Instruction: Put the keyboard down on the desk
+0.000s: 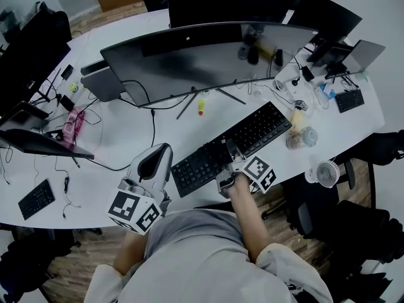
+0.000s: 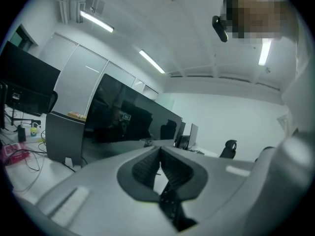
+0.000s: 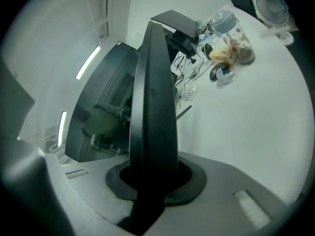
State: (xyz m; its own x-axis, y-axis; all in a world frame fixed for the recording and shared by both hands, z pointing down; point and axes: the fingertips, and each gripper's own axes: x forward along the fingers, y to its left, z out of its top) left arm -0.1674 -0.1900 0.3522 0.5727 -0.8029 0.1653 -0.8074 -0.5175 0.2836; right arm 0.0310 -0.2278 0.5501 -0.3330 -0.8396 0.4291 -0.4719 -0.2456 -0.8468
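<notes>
A long black keyboard (image 1: 252, 134) lies slantwise over the white desk (image 1: 126, 137), in front of the curved monitor. My right gripper (image 1: 226, 153) is shut on its near long edge, about midway along. In the right gripper view the keyboard (image 3: 152, 107) runs edge-on out of the right gripper (image 3: 150, 176), whose jaws clamp it. I cannot tell whether the keyboard touches the desk. My left gripper (image 1: 158, 153) stays left of the keyboard's near end, apart from it. In its own view the left gripper (image 2: 160, 154) has its pads together with nothing held.
A wide curved monitor (image 1: 202, 55) stands behind the keyboard, with a yellow marker (image 1: 201, 106) at its stand. A jar (image 1: 302, 137) and a small fan (image 1: 323, 172) sit at the right. Small keyboards (image 1: 36, 199) (image 1: 349, 100) and cables lie near both desk ends.
</notes>
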